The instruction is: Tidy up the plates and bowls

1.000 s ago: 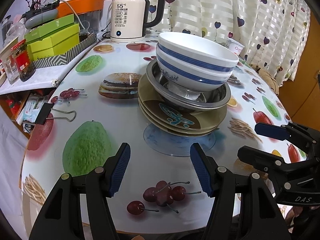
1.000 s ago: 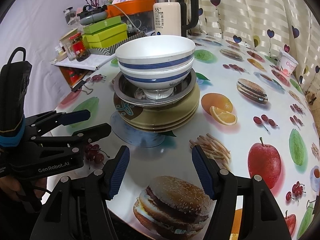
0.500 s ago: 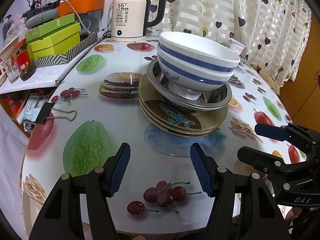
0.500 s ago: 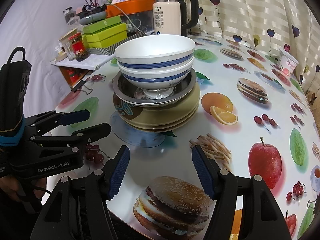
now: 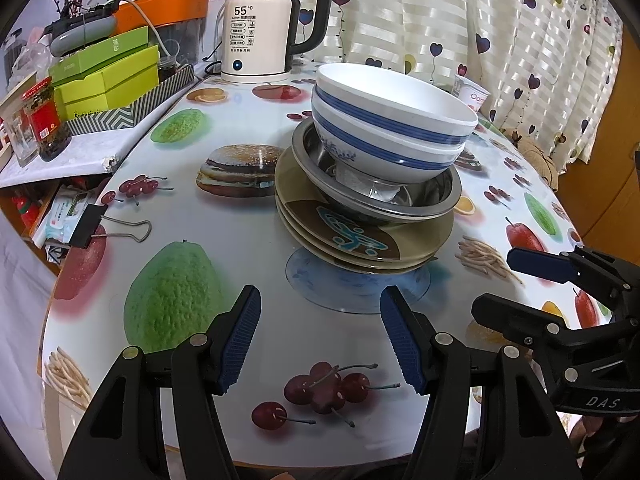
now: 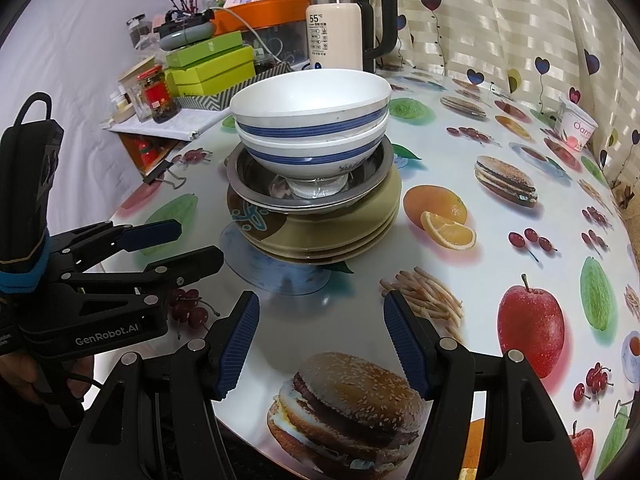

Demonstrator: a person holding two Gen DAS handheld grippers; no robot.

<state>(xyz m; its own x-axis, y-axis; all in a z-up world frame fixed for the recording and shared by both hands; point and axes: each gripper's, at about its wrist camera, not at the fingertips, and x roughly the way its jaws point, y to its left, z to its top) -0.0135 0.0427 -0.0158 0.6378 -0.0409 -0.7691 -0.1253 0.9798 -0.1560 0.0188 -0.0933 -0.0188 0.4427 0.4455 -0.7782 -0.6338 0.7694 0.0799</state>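
Observation:
One stack stands mid-table: two nested white bowls with blue stripes (image 5: 392,120) (image 6: 312,120) sit in a steel dish (image 5: 432,200) (image 6: 256,184), which rests on several olive plates (image 5: 360,240) (image 6: 352,224). My left gripper (image 5: 320,336) is open and empty, low over the table's near edge in front of the stack. My right gripper (image 6: 322,340) is open and empty, also short of the stack. Each gripper shows in the other's view, the right one (image 5: 520,284) and the left one (image 6: 180,244), both open.
A white electric kettle (image 5: 260,28) stands at the back. Green boxes (image 5: 108,72), a jar (image 5: 44,120) and an orange tub (image 5: 168,4) crowd the back left. A binder clip (image 5: 92,224) lies near the left edge. A yogurt cup (image 6: 576,128) stands by the curtain.
Both grippers stay open and nearly still. The left wrist view has crept very slightly; the stack has not moved.

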